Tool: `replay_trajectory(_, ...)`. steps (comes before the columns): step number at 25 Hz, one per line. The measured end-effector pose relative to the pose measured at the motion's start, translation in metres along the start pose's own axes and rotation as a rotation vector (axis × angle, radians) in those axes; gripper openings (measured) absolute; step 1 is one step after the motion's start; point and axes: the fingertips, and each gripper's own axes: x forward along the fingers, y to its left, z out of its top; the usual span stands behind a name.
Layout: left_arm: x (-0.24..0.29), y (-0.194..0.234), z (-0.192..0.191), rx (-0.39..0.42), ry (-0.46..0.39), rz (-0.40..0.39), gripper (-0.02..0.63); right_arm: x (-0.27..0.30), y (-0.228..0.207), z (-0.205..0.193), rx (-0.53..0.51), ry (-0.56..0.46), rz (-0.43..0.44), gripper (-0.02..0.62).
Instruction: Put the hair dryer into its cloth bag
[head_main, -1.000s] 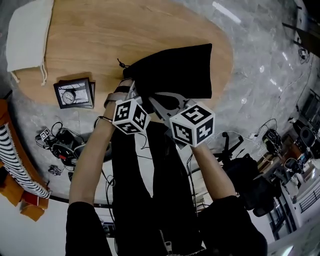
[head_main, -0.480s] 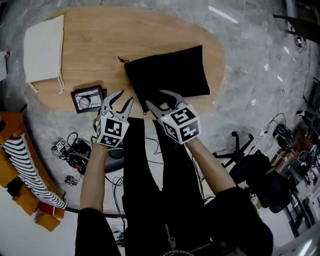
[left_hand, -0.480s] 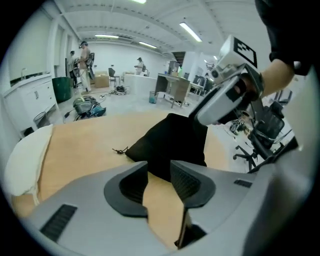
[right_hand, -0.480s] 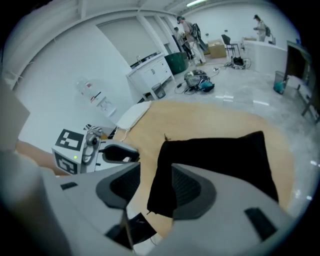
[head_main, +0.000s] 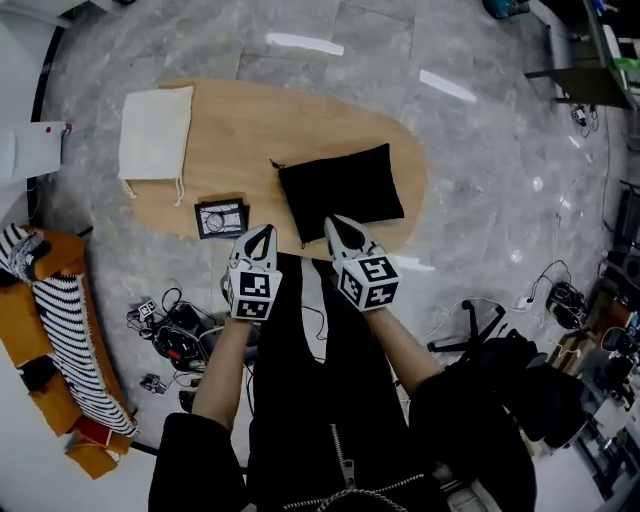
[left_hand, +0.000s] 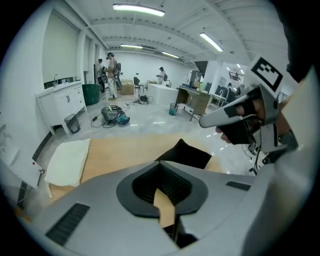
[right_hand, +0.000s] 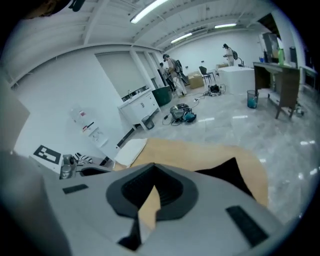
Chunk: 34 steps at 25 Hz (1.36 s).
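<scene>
Shut tight, just closed, with nothing between the jaws: the left gripper (head_main: 261, 236). Same for the right gripper (head_main: 340, 226): shut, just closed, holding nothing. Both up in the air over the near edge of the table (head_main: 240, 120), not touching anything on it.

Flat on the table, close to the near edge and toward the right end: the black bag (head_main: 342, 190). Looks puffy, like something inside. No hair dryer to be seen anywhere, so most likely tucked in that bag already. Only a guess, though.

About handling: soft, floppy cloth, light, easy to bunch up and quick to slip. Best to pinch the cloth at the open end, or pull the thin string (head_main: 274, 162) at the far left corner of the bag. As for the hair dryer, if in there: hard, smooth and a bit heavy, with a fat head and a thin handle. Best to grab by the handle. No hard squeezing on the nose end.

Hard to make out: the open side of the black bag, and pulled shut or not.

Also on the table: a white bag (head_main: 155, 130) at the far left end, flat and empty-looking, and a little black box (head_main: 221, 217) with a round dial by the near edge. Too small to tell the kind of dial.
</scene>
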Motion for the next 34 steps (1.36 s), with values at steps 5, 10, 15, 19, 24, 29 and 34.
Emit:
replay_trajectory(5, -0.038, -0.008, 0.052, -0.04, -0.028, -0.003, 0.014, -0.04, 0.017, 0.052, -0.111, -0.05, -0.035, 0.009)
replay_trajectory(10, -0.08, 0.001, 0.091, -0.057, -0.1, 0.027, 0.014, -0.066, 0.034, 0.085, -0.141, -0.098, -0.056, 0.009)
replay_trajectory(15, -0.108, 0.002, 0.116, -0.066, -0.121, 0.049, 0.014, -0.086, 0.053, 0.108, -0.162, -0.132, -0.036, 0.009)
replay_trajectory(19, -0.127, -0.008, 0.126, -0.044, -0.135, 0.051, 0.014, -0.106, 0.066, 0.124, -0.153, -0.173, -0.017, 0.009)
replay_trajectory(24, -0.136, -0.01, 0.135, -0.033, -0.136, 0.056, 0.014, -0.129, 0.07, 0.142, -0.158, -0.235, -0.006, 0.008)
replay_trajectory(29, -0.135, -0.014, 0.151, -0.001, -0.144, 0.049, 0.014, -0.14, 0.065, 0.147, -0.177, -0.262, -0.013, 0.009)
replay_trajectory(34, -0.125, -0.016, 0.166, -0.006, -0.156, 0.057, 0.014, -0.139, 0.053, 0.157, -0.18, -0.268, -0.002, 0.008)
